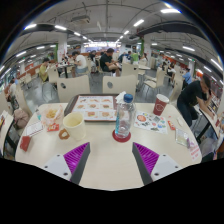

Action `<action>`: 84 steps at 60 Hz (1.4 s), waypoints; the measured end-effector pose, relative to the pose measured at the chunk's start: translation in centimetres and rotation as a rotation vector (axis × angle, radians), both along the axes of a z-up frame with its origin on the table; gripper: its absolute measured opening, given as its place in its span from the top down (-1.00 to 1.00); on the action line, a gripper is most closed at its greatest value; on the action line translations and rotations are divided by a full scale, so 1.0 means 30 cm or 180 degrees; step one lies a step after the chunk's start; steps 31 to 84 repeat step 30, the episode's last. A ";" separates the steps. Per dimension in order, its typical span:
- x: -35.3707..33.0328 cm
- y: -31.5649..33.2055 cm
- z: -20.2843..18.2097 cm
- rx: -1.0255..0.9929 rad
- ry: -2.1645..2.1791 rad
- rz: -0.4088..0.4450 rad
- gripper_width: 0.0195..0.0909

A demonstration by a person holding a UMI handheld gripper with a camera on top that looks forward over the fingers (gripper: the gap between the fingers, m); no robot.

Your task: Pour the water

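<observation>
Open fingers over bench, water bottle ahead at frame center.

Left to right on the white bench [105, 160]: yellow cup [73, 125] at center left, clear water bottle [123, 116] upright on a red base just beyond the gripper [108, 160], red cup [160, 104] at right. Pink-padded fingers [76, 157] spread apart, holding nothing.

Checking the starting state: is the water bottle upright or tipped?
Upright: the water bottle stands on the table, beyond the open hand-held gripper.
</observation>
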State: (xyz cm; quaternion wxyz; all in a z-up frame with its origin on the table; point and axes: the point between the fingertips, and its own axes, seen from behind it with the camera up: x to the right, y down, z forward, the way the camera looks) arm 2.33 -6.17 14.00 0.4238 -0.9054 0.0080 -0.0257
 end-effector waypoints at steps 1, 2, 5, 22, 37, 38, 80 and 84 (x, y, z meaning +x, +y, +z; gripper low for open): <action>-0.013 -0.021 0.008 -0.0010 0.0006 0.0005 -0.84; -0.023 -0.039 0.015 -0.0015 0.0011 0.0010 -0.85; -0.053 -0.081 0.038 -0.0009 0.0013 0.0028 -0.85; -0.133 -0.162 0.097 0.0036 -0.0022 0.0097 -0.84; -0.139 -0.153 0.115 0.0083 -0.0102 0.0136 -0.84; -0.139 -0.153 0.115 0.0083 -0.0102 0.0136 -0.84; -0.139 -0.153 0.115 0.0083 -0.0102 0.0136 -0.84; -0.139 -0.153 0.115 0.0083 -0.0102 0.0136 -0.84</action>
